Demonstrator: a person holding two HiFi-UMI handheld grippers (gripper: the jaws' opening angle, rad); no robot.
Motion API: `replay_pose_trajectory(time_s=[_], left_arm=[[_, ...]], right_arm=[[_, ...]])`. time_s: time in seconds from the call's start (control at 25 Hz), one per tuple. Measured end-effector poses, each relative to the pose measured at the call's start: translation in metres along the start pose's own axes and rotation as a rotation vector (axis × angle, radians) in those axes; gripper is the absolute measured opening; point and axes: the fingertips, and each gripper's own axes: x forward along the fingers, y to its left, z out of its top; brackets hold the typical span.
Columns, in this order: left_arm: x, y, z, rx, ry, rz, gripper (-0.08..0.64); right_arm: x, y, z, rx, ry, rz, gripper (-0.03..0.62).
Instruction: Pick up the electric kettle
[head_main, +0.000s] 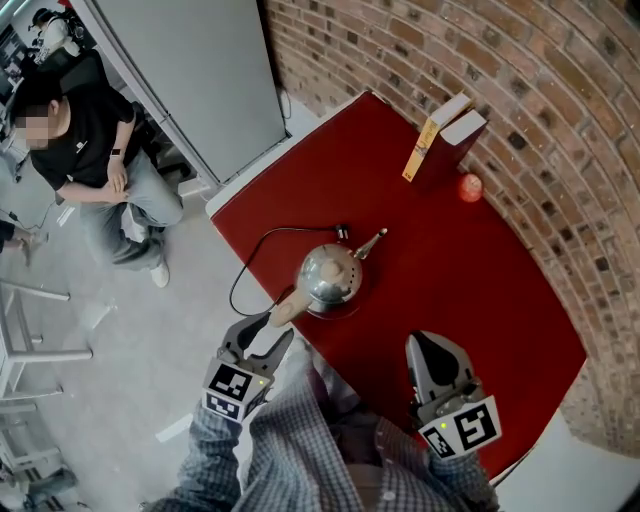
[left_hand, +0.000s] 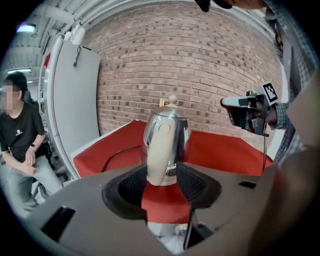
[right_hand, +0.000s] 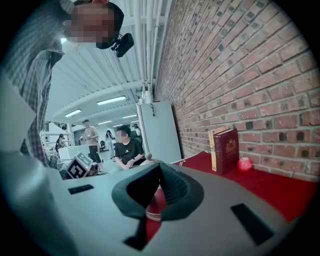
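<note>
The kettle (head_main: 328, 278) stands upright on the red bench (head_main: 480, 280), near its near-left edge. Its spout points away toward the brick wall. Its cream handle (head_main: 285, 308) points back toward the person's left side.

The left tongs (head_main: 272, 330) are released, with the jaws spread wide and nothing pressed between the pads. In the left gripper view the handle (left_hand: 159, 155) rises straight up the middle of the gap. Its lower end sits right at the jaw mouth, and the kettle body (left_hand: 167, 131) is directly behind it. The handle's long axis runs nearly in line with the way these tongs (left_hand: 161, 192) point, so they look well placed to clamp it. I cannot tell whether the pads already flank the handle or stop just short.

The right tongs (head_main: 432, 348) are clenched and empty. They hover over the bench to the kettle's right, well apart from it, so the left is clearly nearer. In their own view the right tongs (right_hand: 157, 192) face along the wall, not toward the kettle.
</note>
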Motion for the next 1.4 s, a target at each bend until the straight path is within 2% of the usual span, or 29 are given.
replay_pose_trajectory(time_s=[0.32, 0.48, 0.68, 0.96, 1.24, 1.28, 1.36, 1.4], left_arm=[[0.029, 0.014, -0.008, -0.069, -0.011, 0.011, 0.178], [0.039, 0.013, -0.012, -0.118, 0.004, -0.037, 0.166], [0.043, 0.022, -0.009, -0.102, 0.022, -0.058, 0.137], [0.047, 0.035, -0.005, -0.077, 0.048, -0.105, 0.137], [0.055, 0.051, 0.002, -0.019, 0.079, -0.154, 0.127], [0.057, 0.052, 0.002, -0.012, 0.084, -0.166, 0.127], [0.059, 0.055, 0.004, 0.003, 0.09, -0.19, 0.127], [0.06, 0.056, 0.004, 0.013, 0.094, -0.203, 0.127]], right_arm=[[0.018, -0.007, -0.016, 0.0, 0.054, -0.033, 0.008], [0.025, -0.008, -0.02, 0.012, 0.068, -0.061, 0.008], [0.036, -0.013, -0.028, 0.037, 0.084, -0.094, 0.008], [0.06, -0.032, -0.048, 0.206, 0.071, -0.148, 0.008], [0.087, -0.042, -0.071, 0.326, 0.078, -0.163, 0.012], [0.09, -0.043, -0.074, 0.358, 0.075, -0.166, 0.032], [0.094, -0.045, -0.083, 0.429, 0.069, -0.178, 0.121], [0.096, -0.046, -0.086, 0.46, 0.067, -0.185, 0.138]])
